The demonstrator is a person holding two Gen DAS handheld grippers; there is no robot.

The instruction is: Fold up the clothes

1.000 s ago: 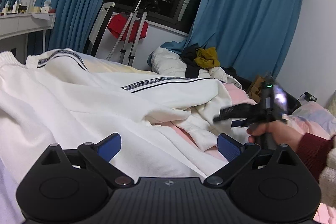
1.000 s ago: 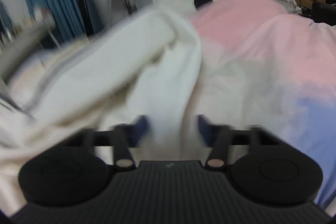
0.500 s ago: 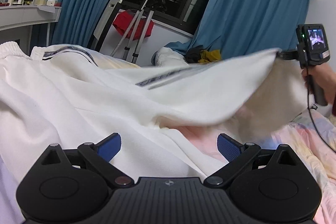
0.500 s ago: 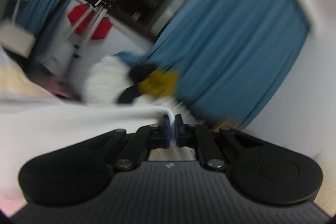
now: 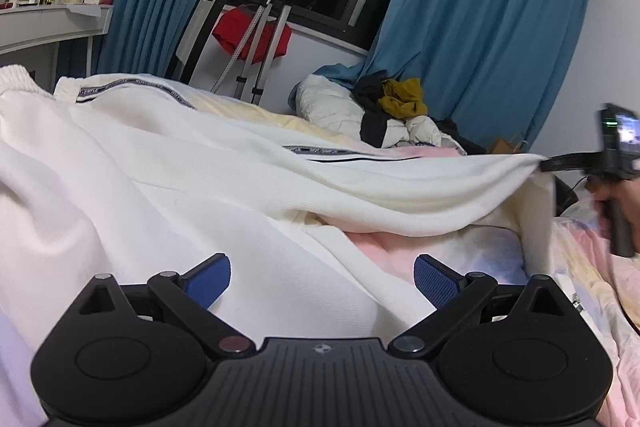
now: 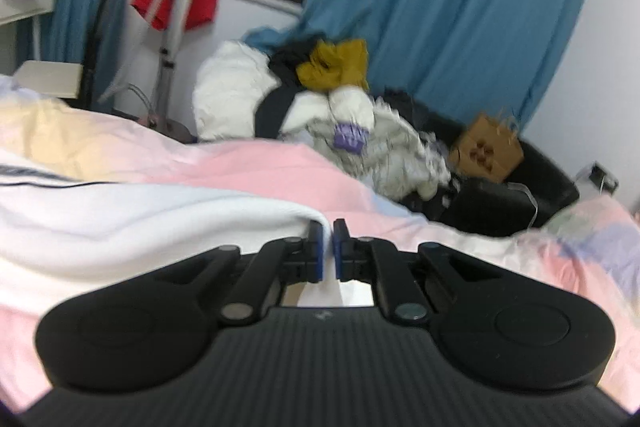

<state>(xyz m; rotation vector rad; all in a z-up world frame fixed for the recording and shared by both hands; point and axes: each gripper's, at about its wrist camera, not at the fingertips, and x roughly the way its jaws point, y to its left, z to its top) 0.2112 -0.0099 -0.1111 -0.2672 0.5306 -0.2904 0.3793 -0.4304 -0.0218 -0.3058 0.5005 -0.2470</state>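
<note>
Only the left view shows the right gripper (image 5: 544, 163) pinching the white garment (image 5: 200, 179) aloft, left gripper (image 5: 322, 279) spread wide

The lettering on the white garment's (image 5: 240, 187) striped band is too small to read; the person's hand (image 5: 624, 195) is blurred and cropped.

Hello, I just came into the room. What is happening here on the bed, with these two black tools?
A person is folding a white garment spread over the bed. The right gripper is shut on one edge of the garment and holds it lifted off the bed, so the cloth stretches out from it. The left gripper is open and hovers just above the garment, holding nothing. No fold is finished yet.
</note>
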